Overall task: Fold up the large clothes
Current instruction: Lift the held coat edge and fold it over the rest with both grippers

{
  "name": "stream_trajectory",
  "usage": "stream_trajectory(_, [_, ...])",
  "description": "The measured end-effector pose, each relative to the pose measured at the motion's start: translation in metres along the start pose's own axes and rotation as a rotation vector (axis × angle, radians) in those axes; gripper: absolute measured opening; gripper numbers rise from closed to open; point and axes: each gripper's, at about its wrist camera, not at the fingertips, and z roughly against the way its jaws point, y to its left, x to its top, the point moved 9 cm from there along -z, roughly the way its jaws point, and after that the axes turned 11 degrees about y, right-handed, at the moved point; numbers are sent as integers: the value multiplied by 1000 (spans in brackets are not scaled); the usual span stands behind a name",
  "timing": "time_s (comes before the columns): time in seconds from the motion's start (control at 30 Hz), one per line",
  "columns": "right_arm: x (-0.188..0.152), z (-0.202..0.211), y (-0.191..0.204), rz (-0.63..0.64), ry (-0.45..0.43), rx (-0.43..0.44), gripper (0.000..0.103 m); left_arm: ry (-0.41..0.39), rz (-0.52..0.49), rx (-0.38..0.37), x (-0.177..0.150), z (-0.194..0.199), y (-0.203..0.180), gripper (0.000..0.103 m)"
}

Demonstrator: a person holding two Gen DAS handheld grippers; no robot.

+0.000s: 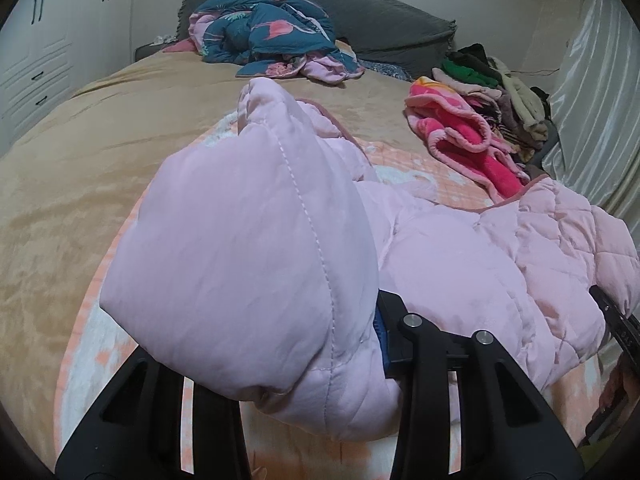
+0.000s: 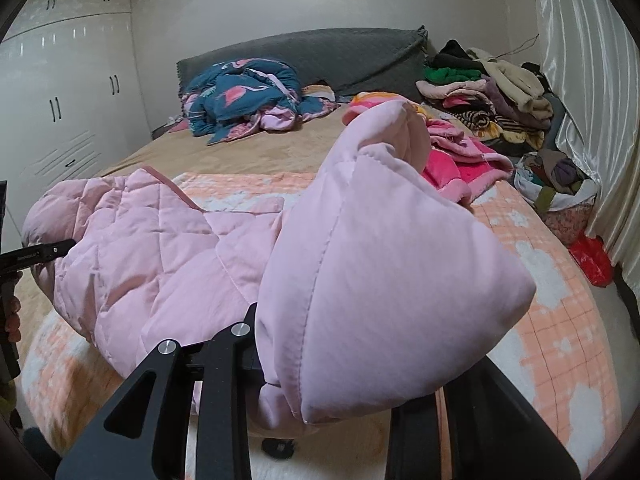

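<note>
A large pale pink quilted jacket lies on the bed, and both grippers hold parts of it. My left gripper is shut on a puffy sleeve end that bulges up over its fingers and hides the left finger. My right gripper is shut on the other sleeve end, lifted above the bed. The jacket body spreads between them. The other gripper shows at the edge of each view, in the left wrist view and in the right wrist view.
The bed has a tan blanket and a peach checked quilt. A blue flamingo duvet lies by the grey headboard. A bright pink fleece and stacked clothes sit at right. A laundry basket, curtain and white wardrobe stand around.
</note>
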Motion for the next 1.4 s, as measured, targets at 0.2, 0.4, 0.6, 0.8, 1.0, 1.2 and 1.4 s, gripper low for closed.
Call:
stream_trajectory(0.2, [-26,20,5,4,11,4,28,4,-6,-5,-27,17,2,30])
stream_trajectory(0.4, [-52,36,13,-7,22,-2,28,11,-26,5,-52,28,3,30])
stream_trajectory(0.6, [-72,45,17,-21,31,-5,28,21,-40,19,-72,33,8,31])
stream_trajectory(0.8, [-89,50,16,-44,47,-4,28,32,-58,35,-93,36,13,31])
stream_trajectory(1.0, [-104,49,12,-63,67,-4,28,44,-51,35,-107,35,17,33])
stream_trajectory(1.2, [-118,40,6,-98,98,-3,29,59,-44,47,-118,29,19,34])
stream_trajectory(1.4, [-123,25,-4,-172,143,-17,32,78,-32,58,-119,20,20,37])
